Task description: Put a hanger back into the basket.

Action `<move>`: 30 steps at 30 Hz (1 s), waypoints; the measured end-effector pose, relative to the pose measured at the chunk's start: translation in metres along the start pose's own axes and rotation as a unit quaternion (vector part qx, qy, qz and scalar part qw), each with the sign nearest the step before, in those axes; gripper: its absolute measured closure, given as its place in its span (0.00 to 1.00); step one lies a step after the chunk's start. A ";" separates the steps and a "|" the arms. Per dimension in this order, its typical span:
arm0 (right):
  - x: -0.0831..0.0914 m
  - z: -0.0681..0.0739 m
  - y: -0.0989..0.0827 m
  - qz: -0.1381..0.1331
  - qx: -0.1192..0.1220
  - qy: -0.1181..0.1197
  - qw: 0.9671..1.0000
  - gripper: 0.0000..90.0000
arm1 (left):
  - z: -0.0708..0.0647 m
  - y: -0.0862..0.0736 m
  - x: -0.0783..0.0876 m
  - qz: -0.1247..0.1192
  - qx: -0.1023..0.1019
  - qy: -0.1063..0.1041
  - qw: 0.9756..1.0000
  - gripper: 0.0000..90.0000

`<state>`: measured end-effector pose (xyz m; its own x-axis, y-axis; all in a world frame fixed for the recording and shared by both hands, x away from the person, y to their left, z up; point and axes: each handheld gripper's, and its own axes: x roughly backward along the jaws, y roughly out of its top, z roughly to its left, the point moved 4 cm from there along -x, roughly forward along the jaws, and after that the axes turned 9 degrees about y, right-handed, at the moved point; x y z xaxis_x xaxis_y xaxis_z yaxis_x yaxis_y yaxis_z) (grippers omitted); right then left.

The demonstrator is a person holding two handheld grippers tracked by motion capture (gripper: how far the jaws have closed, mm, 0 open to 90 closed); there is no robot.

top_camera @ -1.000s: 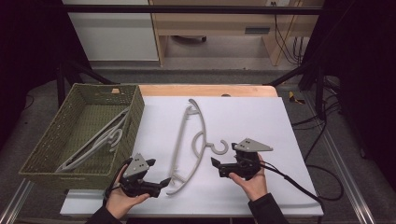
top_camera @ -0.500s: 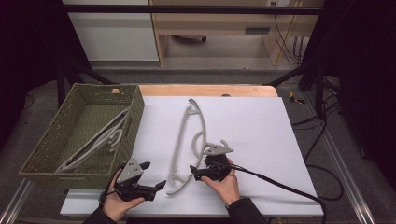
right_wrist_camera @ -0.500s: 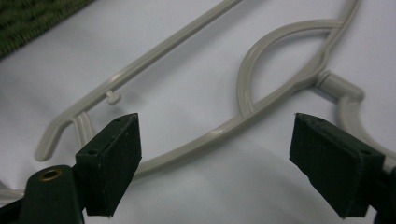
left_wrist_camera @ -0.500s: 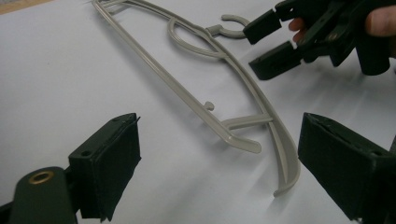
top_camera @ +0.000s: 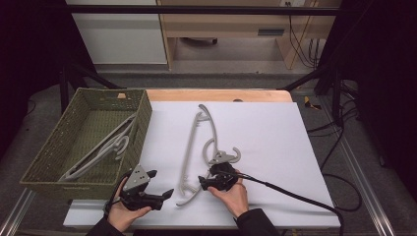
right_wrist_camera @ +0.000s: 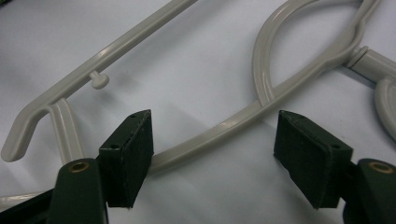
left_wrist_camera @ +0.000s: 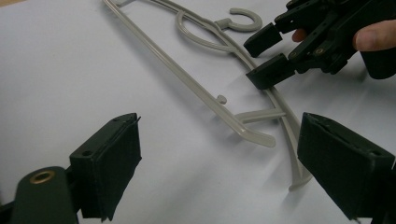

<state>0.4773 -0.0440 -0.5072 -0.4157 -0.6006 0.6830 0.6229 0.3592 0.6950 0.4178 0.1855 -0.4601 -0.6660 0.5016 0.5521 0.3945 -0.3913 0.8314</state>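
Observation:
A grey plastic hanger [top_camera: 188, 147] lies flat on the white table [top_camera: 275, 142], its hook [top_camera: 231, 156] pointing right. My right gripper [top_camera: 201, 183] is open at the hanger's near end. In the right gripper view its jaws [right_wrist_camera: 215, 126] straddle the hanger's curved arm [right_wrist_camera: 280, 88], one pad on each side, not closed on it. My left gripper [top_camera: 161, 183] is open just left of the hanger's near tip, with nothing between its jaws [left_wrist_camera: 222, 123]. From the left gripper view the hanger [left_wrist_camera: 187, 80] runs diagonally, with the right gripper [left_wrist_camera: 261, 57] beyond it.
A green woven basket [top_camera: 142, 118] stands at the table's left and holds grey hangers [top_camera: 105, 147]. A black cable [top_camera: 295, 194] trails right from the right gripper. The wooden table edge [top_camera: 216, 94] is at the back.
The right gripper has moved left from beside the hook to the hanger's near arm, jaws open around it. The left gripper has shifted slightly nearer and stays open.

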 end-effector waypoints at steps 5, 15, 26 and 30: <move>0.011 -0.004 -0.002 0.032 -0.017 -0.004 0.999 0.46 | 0.001 0.000 0.002 -0.001 0.002 0.002 1.000 0.15; 0.039 -0.026 -0.016 0.053 -0.049 0.001 0.997 0.63 | 0.001 -0.002 -0.001 0.006 0.001 0.005 1.000 0.15; 0.075 -0.057 -0.033 0.070 -0.094 -0.011 0.993 0.81 | 0.001 -0.003 -0.002 0.013 -0.002 0.007 1.000 0.15; 0.086 -0.068 -0.037 0.076 -0.089 -0.027 0.993 0.86 | 0.001 -0.004 -0.003 0.015 -0.002 0.009 1.000 0.15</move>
<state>0.4631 -0.1575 -0.4894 -0.3393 -0.5086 0.7913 0.7860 0.3088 0.5356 0.4192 0.1865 -0.4649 -0.6645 0.4761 0.5760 0.4124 -0.4091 0.8140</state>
